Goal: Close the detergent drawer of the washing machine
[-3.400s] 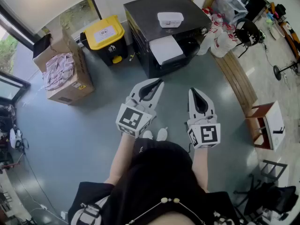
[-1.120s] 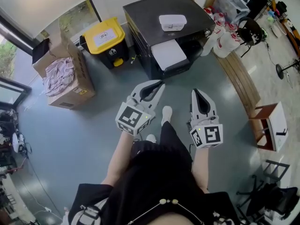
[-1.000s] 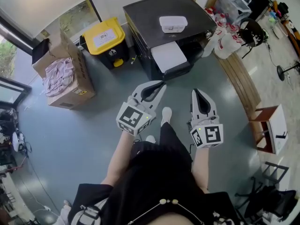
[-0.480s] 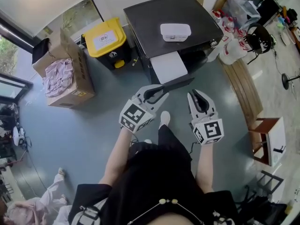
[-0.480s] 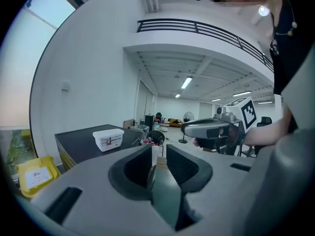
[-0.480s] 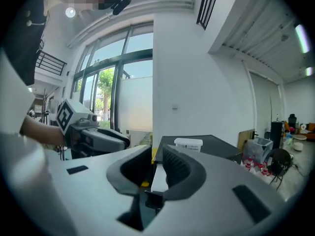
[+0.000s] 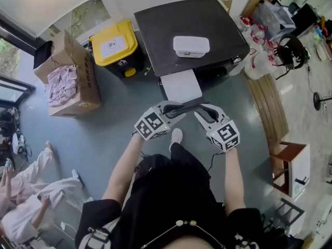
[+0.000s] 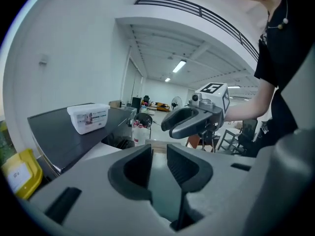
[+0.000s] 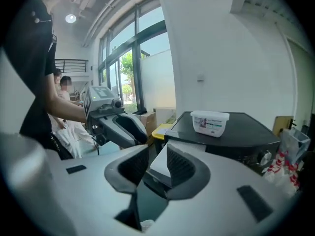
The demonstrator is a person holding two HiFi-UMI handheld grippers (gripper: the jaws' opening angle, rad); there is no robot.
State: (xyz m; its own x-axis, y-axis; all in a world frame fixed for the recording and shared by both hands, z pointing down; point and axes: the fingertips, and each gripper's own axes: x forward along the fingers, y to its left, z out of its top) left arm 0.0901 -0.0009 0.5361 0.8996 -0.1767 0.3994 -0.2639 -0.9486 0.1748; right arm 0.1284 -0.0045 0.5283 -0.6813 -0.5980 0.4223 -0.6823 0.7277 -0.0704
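Probably light, stiff and free-sliding, the drawer [image 7: 180, 84], pulled out of the washing machine [image 7: 207, 19] at 12 o'clock, is best pushed at its front edge; left gripper [image 7: 176, 108] and right gripper [image 7: 201, 112] jaws were just spread, nothing pinched.

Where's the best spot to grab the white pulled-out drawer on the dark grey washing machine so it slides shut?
Probably its dark front panel, coming from the person's side. The white pulled-out drawer sticks straight out of the dark grey washing machine's front toward the person. That makes the panel the nearest, widest edge, and a push there goes straight along the slide.
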